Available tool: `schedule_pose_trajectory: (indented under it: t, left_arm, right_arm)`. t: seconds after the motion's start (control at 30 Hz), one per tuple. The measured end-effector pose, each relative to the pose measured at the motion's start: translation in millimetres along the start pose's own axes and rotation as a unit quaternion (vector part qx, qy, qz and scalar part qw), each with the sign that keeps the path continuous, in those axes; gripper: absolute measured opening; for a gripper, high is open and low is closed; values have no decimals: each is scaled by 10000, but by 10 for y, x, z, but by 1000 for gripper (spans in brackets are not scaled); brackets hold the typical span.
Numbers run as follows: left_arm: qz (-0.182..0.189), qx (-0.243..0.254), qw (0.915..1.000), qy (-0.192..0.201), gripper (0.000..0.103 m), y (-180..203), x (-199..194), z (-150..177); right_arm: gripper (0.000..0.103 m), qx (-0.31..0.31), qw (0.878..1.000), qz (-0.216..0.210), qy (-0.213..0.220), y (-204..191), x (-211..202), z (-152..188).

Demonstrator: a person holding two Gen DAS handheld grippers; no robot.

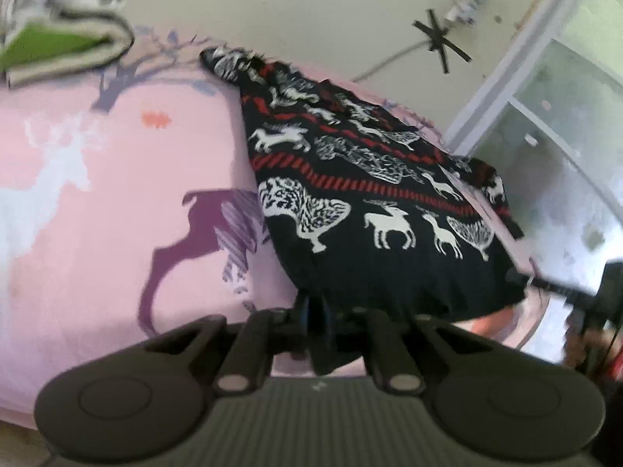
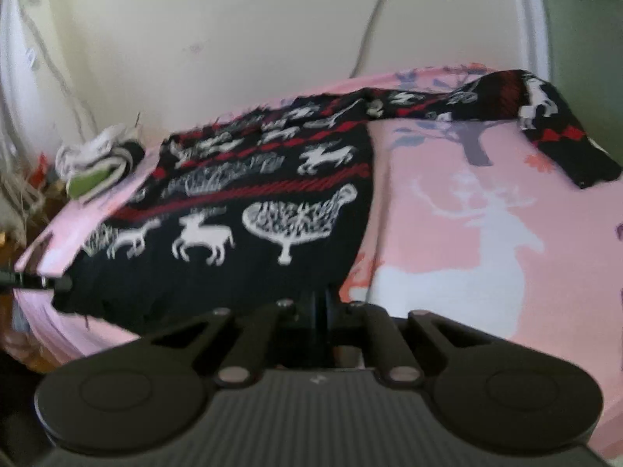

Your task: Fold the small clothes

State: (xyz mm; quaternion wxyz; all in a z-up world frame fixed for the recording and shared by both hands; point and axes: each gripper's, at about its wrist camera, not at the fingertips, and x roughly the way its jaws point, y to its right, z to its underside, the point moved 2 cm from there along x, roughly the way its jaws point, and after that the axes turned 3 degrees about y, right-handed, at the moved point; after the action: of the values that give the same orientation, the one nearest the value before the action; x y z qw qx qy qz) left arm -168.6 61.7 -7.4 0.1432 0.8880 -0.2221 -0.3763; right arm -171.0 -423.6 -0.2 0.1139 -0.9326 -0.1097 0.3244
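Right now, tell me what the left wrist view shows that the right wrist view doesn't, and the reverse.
Only the left wrist view shows a purple deer print on the pink sheet and a glass door.

Only the right wrist view shows the sweater's sleeve stretched out across the sheet.

Both show the black patterned sweater, each gripper shut on its near hem (left gripper, right gripper), the folded green-and-white clothes and the white deer print.

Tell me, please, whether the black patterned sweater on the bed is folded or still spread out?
Mostly spread: the sweater lies flat on the pink bedsheet, one sleeve stretched sideways.
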Motion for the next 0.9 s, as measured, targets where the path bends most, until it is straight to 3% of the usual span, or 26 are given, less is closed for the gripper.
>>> schedule_pose_trajectory:
  t: [0.1,0.17,0.2,0.3,0.33,0.37,0.43,0.53,0.63,0.73,0.83,0.9]
  left_arm:
    - [-117,31,9999,4,7,-35,-134,17]
    - [-185,7,9997,-174,7,-67,-69,41]
    - [-292,-1,9991,-296,9,-88,-23,54]
    - [-339,-154,9991,-182,19,-188,-112,-27]
    - [-448,-168,9989,-24,26,-211,-172,-78]
    - [-606,-193,9978,200,30,-245,-246,-154]
    - [-708,-351,9951,599,31,-319,-353,-336]
    - [-649,-484,9918,991,31,-321,-357,-606]
    - [-535,-333,9925,1043,31,-222,-200,-827]
    - [-524,-166,9943,914,31,-83,44,-990]
    - [-478,-38,9957,792,31,-14,249,-1106]
    - [-413,-13,9966,717,32,-19,384,-1175]
  right_arm:
    - [0,-188,9998,113,-22,17,-177,-66]
    - [0,-301,9980,-74,-553,19,-47,-1]
    - [0,-348,9959,-114,-832,48,34,51]
    - [4,-53,9965,-198,-811,191,45,-38]
    - [10,157,9981,-208,-561,281,-21,-122]
    - [29,416,9987,-190,-212,400,-96,-219]
    - [54,1094,9929,-85,461,647,-189,-430]
    - [54,1738,9764,460,1200,1001,-227,-716]
    - [59,1414,9693,1156,1647,1346,-217,-937]
    - [61,1660,9573,1957,1331,1810,-41,-937]
    - [58,2343,9498,1729,1146,2052,135,-778]
    - [46,2291,9526,1746,982,2034,276,-741]
